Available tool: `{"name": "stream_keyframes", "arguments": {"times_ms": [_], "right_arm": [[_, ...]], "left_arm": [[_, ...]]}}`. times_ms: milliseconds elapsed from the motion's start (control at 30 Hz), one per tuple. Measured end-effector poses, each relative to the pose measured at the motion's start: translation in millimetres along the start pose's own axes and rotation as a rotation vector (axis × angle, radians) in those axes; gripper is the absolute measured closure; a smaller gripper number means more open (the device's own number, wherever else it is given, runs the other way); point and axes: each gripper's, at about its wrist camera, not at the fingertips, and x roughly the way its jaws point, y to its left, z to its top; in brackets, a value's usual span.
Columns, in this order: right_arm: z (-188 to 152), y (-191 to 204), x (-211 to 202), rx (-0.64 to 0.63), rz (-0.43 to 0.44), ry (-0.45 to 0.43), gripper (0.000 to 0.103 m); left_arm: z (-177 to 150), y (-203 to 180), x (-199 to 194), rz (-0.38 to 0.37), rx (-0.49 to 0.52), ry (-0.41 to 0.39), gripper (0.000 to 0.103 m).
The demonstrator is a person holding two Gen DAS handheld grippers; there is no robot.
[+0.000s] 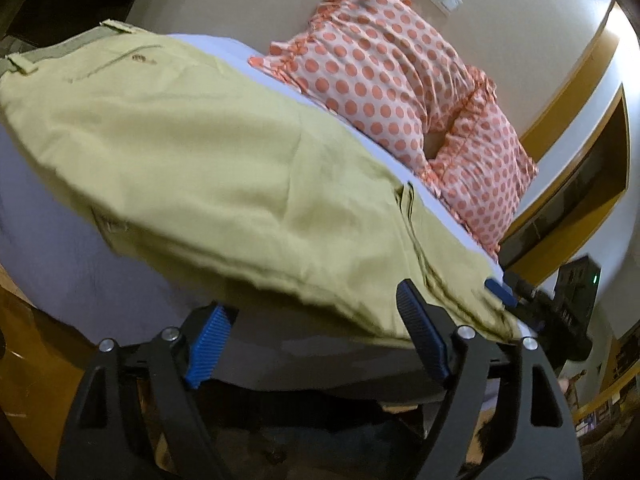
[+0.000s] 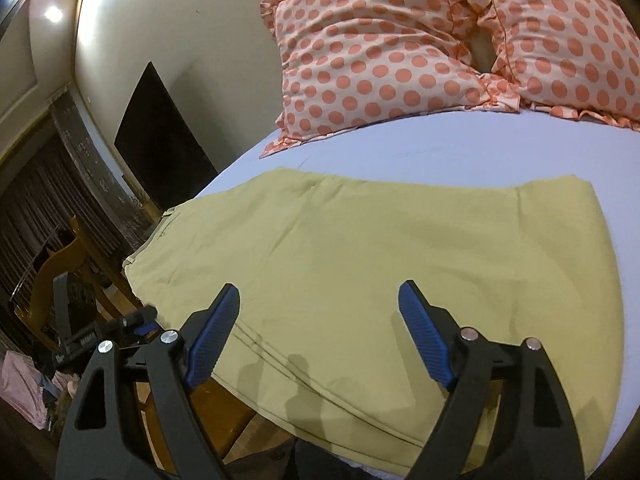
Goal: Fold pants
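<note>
khaki pants (image 2: 360,264) flat on bed sheet (image 2: 460,148) nr edge, below dotted pillows (image 2: 380,60). l gripper (image 1: 316,344) & r gripper (image 2: 320,336) jaws apart, empty. pinch both layers at seam, lift evenly

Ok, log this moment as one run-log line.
task: fold pants | khaki cotton pants: flat on lavender bedsheet | left gripper: open, at near edge | right gripper: open above fabric | nothing gripped
</note>
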Motion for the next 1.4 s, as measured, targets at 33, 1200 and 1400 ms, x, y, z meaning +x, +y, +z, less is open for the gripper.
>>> {"name": "stream_keyframes", "arguments": {"times_ms": [33, 1200, 1400], "right_arm": [[-1, 1, 1, -0.001, 0.004, 0.001, 0.020], [-15, -105, -117, 0.296, -0.205, -0.309, 0.017], [-10, -142, -136, 0.419, -0.146, -0.306, 0.016]], "left_arm": [[2, 2, 0, -0.010, -0.021, 0.007, 0.021], [21, -286, 78, -0.051, 0.910, 0.079, 0.097], [-81, -292, 125, -0.117, 1.137, 0.334, 0.097]]}}
